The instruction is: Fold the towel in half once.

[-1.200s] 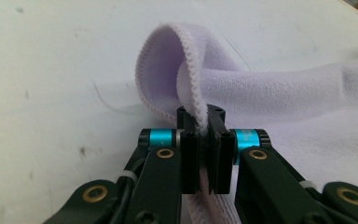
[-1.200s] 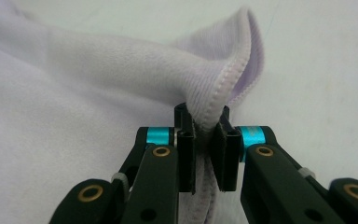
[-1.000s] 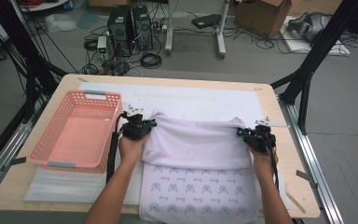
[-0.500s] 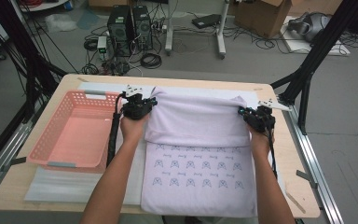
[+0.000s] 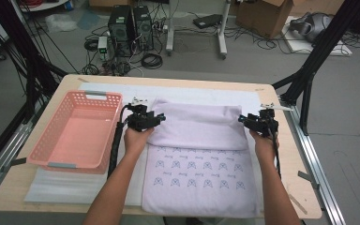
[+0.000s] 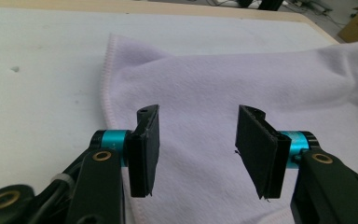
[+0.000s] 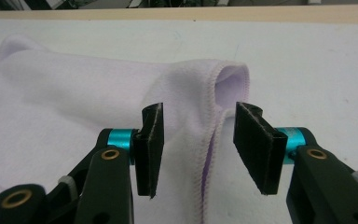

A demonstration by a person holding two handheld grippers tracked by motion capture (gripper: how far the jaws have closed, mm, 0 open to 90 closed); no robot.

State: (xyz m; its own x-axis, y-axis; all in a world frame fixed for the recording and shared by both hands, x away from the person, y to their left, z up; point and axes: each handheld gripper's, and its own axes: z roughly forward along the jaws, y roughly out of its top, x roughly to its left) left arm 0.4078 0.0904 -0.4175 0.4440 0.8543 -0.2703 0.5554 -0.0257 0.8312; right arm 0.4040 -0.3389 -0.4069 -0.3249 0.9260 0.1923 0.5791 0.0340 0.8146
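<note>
Hovering with jaws spread, the left gripper (image 5: 158, 118) and right gripper (image 5: 242, 120) flank the folded towel (image 5: 201, 159) mid-worktop. That puffy right fold corner (image 7: 230, 81) looks likely to spring open; a snagging jaw could drag it askew.

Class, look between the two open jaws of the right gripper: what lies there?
In the right gripper view, the stitched edge and folded corner of the lilac towel lie between the right gripper's open jaws, unclamped.

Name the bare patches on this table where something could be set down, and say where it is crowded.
Free: the white mat beyond the towel, and the foam sheet below the pink basket. Crowded: the towel's far corners, at the left gripper and right gripper.
</note>
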